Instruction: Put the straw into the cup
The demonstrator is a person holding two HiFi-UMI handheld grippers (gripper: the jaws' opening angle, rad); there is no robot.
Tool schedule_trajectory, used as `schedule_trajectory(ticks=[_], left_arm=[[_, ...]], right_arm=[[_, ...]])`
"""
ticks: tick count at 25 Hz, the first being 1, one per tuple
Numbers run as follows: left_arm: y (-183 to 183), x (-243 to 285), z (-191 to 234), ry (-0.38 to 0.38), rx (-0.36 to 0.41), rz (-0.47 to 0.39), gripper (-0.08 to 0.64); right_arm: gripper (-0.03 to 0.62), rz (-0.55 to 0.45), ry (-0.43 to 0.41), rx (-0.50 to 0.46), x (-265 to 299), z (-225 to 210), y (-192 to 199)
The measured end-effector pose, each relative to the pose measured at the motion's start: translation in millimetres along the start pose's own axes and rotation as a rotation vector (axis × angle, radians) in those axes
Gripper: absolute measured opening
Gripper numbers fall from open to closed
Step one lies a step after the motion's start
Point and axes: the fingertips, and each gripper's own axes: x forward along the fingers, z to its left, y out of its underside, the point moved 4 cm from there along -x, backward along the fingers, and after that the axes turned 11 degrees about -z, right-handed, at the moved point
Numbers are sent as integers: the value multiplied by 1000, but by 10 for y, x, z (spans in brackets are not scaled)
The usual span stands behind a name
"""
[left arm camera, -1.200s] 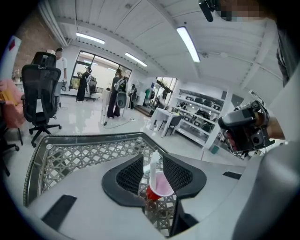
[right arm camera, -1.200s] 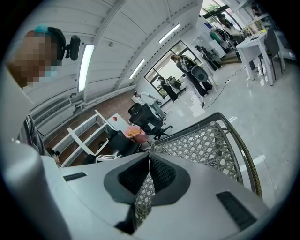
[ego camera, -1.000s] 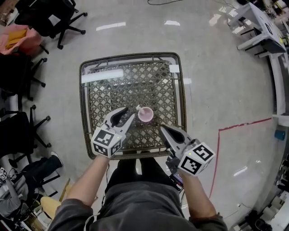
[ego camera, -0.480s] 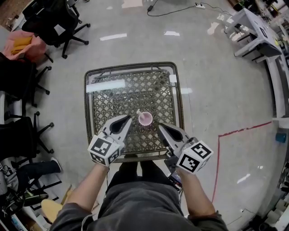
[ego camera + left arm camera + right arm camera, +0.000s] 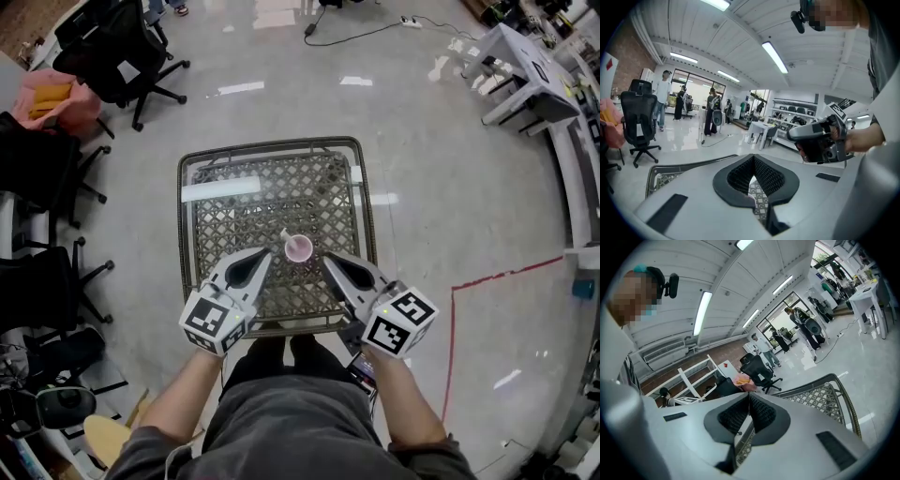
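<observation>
The small round pink cup (image 5: 299, 249) stands on the glass-covered brown wicker-lattice tabletop (image 5: 267, 192), toward the near edge and between my two tools. A thin pale straw (image 5: 285, 234) leans out over its far-left rim, its lower end inside the cup as far as I can tell. It is too small in the head view to be sure how deep it sits. I judge the placing itself done, and what remains is to get away cleanly.

My grey left tool (image 5: 268, 253) has just been closing. Its jaws now meet tip to tip with nothing between them, only lattice showing below. My grey right tool (image 5: 326, 259) is also closed and empty, its ribbed pads pressed together. Both tips sit just beside the cup, one on each side, and neither touches it.

The cup looks light and the straw makes it top-heavy on the left. I should draw both tools straight back toward myself rather than across the cup. The left tip needs the most care, as it is nearest the straw. Keeping the jaws closed gives less to snag. The cup should be watched for any wobble.
</observation>
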Motion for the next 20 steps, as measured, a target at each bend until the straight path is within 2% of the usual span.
schedule_trajectory(ticks=[20], left_arm=[[-93,-147,-196,-16,21,-25,9]], right_arm=[[14,6,-46,-46,-89,181,-37]])
